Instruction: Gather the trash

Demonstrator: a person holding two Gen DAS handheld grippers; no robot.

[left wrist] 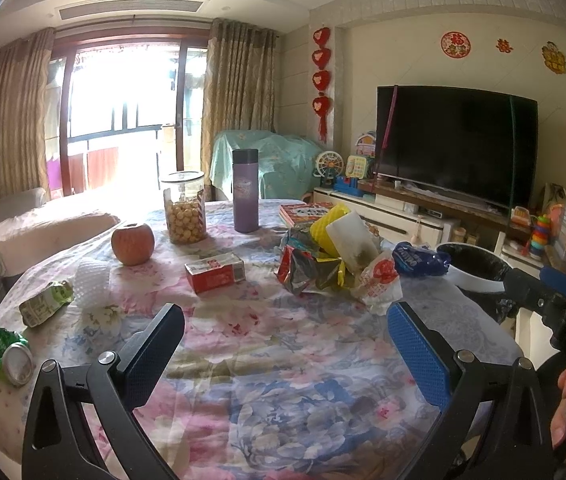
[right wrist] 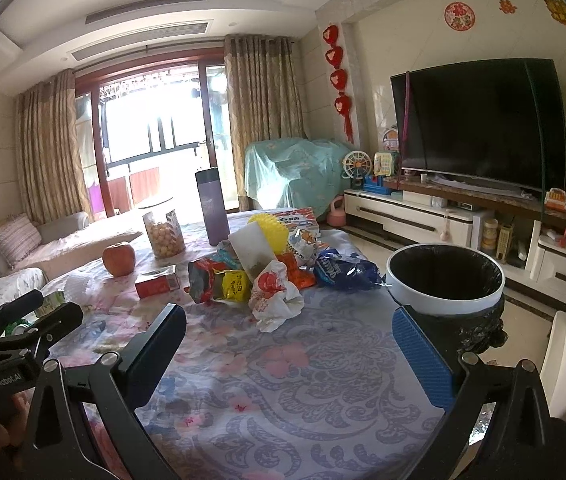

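Observation:
A heap of crumpled wrappers [left wrist: 323,264] [right wrist: 251,276] lies mid-table, with a white-and-red bag [left wrist: 379,280] [right wrist: 273,292] in front and a blue packet [left wrist: 419,258] [right wrist: 343,268] at its right. A red carton [left wrist: 215,272] [right wrist: 157,282], a green carton [left wrist: 45,302] and a crushed green can [left wrist: 7,354] lie to the left. A white bin with a black liner [left wrist: 475,270] [right wrist: 445,280] stands off the table's right edge. My left gripper [left wrist: 285,328] is open and empty over the tablecloth. My right gripper [right wrist: 289,330] is open and empty, near the bin.
An apple [left wrist: 133,244], a jar of round snacks [left wrist: 185,214], a purple flask [left wrist: 245,190] and a book [left wrist: 305,212] stand at the back of the flowered tablecloth [left wrist: 283,380]. A sofa [left wrist: 23,232] is left, a TV [right wrist: 479,124] on its cabinet right.

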